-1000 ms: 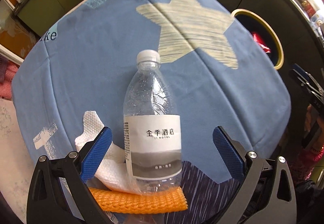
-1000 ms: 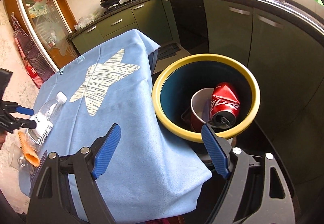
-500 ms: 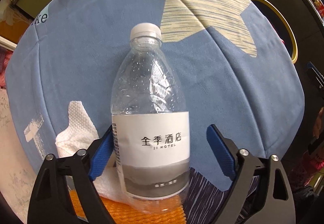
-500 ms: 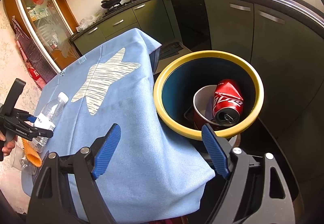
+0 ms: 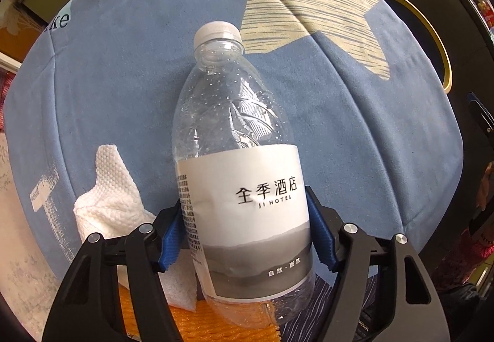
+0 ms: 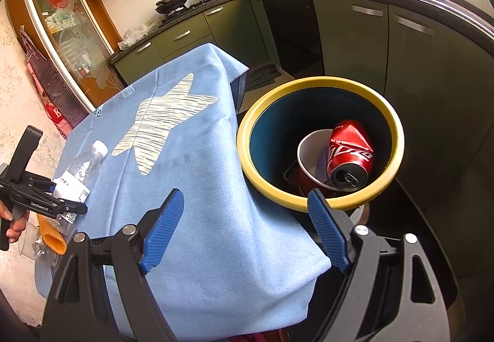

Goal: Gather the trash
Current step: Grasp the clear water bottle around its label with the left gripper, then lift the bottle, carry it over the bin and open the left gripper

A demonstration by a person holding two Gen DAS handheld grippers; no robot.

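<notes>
A clear empty plastic bottle (image 5: 237, 162) with a white cap and a "JI HOTEL" label lies on the blue star-print cloth (image 5: 129, 70). My left gripper (image 5: 247, 234) is shut on the bottle, both blue pads pressing its labelled sides. It also shows in the right wrist view (image 6: 43, 203), holding the bottle (image 6: 81, 167). A crumpled white tissue (image 5: 114, 203) and an orange foam net (image 5: 216, 323) lie beside and under the bottle. My right gripper (image 6: 244, 230) is open and empty, above the cloth's near edge beside the yellow-rimmed bin (image 6: 265, 184).
The bin holds a red cola can (image 6: 349, 153) and a paper cup (image 6: 311, 150). Dark green kitchen cabinets (image 6: 410, 48) curve behind the bin. A transparent cup (image 6: 31, 244) lies at the table's left edge by the foam net (image 6: 52, 232).
My left gripper has moved forward around the bottle and closed its pads on the label. The right gripper has hardly moved and stays open.
</notes>
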